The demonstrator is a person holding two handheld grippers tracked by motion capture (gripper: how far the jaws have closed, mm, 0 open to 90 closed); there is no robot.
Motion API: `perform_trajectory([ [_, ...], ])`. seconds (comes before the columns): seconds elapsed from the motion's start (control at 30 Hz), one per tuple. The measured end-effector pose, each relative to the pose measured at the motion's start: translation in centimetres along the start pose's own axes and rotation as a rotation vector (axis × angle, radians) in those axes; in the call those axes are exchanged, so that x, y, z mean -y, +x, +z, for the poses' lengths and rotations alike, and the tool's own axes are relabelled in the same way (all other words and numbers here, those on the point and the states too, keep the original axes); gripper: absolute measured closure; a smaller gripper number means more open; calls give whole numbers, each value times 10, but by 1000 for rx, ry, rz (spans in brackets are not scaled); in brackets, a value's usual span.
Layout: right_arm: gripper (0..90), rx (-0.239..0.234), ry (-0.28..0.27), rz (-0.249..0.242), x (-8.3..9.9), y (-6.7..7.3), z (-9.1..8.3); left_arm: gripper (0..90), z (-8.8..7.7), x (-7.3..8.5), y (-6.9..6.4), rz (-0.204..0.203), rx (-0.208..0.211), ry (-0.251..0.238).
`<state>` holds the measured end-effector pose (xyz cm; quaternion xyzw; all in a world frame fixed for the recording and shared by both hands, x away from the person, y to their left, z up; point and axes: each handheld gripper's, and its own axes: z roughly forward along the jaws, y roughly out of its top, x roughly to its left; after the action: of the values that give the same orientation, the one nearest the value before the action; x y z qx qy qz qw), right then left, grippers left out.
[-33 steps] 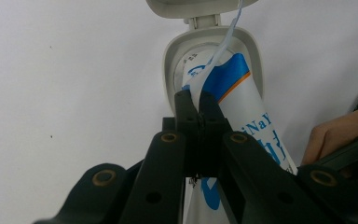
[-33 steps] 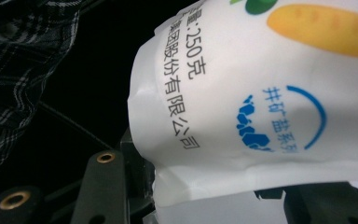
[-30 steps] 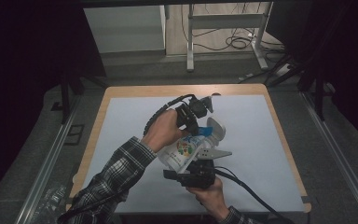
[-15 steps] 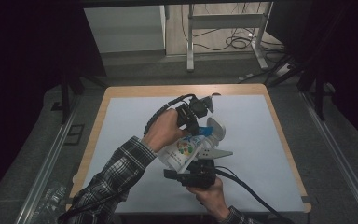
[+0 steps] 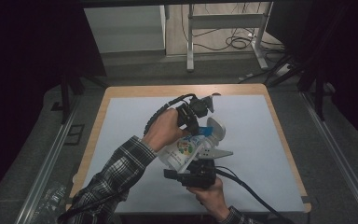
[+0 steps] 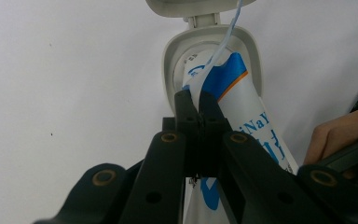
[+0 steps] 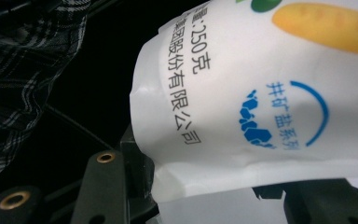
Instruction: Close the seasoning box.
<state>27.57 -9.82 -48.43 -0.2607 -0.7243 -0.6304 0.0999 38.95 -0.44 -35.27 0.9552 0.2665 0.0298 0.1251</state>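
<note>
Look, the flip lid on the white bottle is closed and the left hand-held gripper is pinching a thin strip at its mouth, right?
Not quite: the flip lid is open, swung back on its hinge, as the left gripper view shows. The left hand-held gripper does pinch a thin strip at the mouth of the white bottle.

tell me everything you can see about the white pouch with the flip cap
The pouch is a soft white plastic pack with blue lettering, a blue logo and an orange-yellow picture. Its grey-white flip cap hangs open on a hinge above the collar. It lies tilted over the table, spout end away from the person. The right tool grips its bottom end; the left tool is shut on a thin strip at the spout.
</note>
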Motion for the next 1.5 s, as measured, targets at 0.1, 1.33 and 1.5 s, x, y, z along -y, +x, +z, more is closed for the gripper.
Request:
perform_trajectory([
  [0.1,498,-1,-5,2,0,0,0,900,-1,0,0,0,0,1],
  [1.33,497,-8,-14,0,-1,1,-1,900,0,-4,-3,2,-4,28],
  [1.5,497,-9,-15,1,-1,1,-2,900,0,-5,-3,1,-4,32],
])
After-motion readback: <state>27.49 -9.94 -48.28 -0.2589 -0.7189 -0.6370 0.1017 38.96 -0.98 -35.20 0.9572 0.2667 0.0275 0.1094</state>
